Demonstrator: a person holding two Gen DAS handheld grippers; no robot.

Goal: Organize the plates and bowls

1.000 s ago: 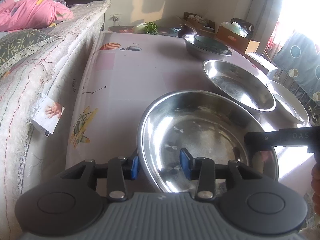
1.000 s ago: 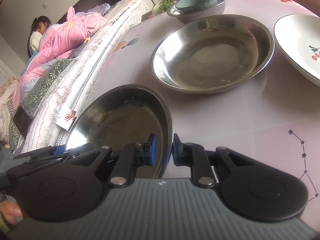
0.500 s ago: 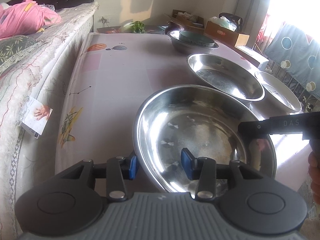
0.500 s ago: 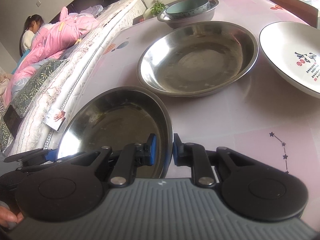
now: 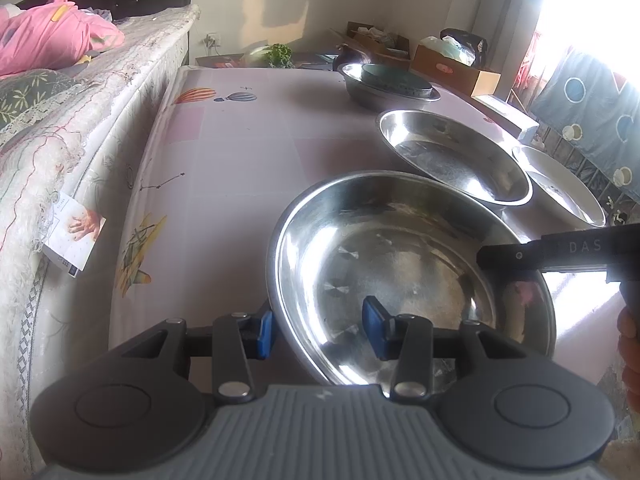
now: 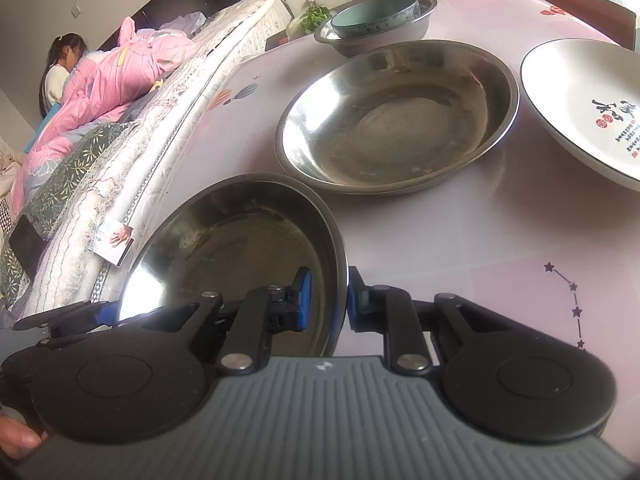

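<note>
A steel bowl (image 5: 404,264) is held just above the pink table near its front edge; it also shows in the right wrist view (image 6: 240,256). My left gripper (image 5: 318,332) straddles its near-left rim with a wide gap between the pads. My right gripper (image 6: 327,300) is shut on its right rim. A second steel bowl (image 6: 396,116) sits behind it. A white plate (image 6: 588,100) with writing lies to the right. A teal bowl (image 6: 372,16) sits inside a steel basin (image 6: 380,36) at the back.
A bed with a pink quilt (image 6: 116,76) runs along the table's left side, and a child (image 6: 60,72) sits on it. A paper tag (image 5: 74,236) hangs off the mattress. Cardboard boxes (image 5: 456,64) stand behind the table.
Both grippers and the held steel bowl have shifted slightly, with the views tilting a little. The grip on the rim is the same.
</note>
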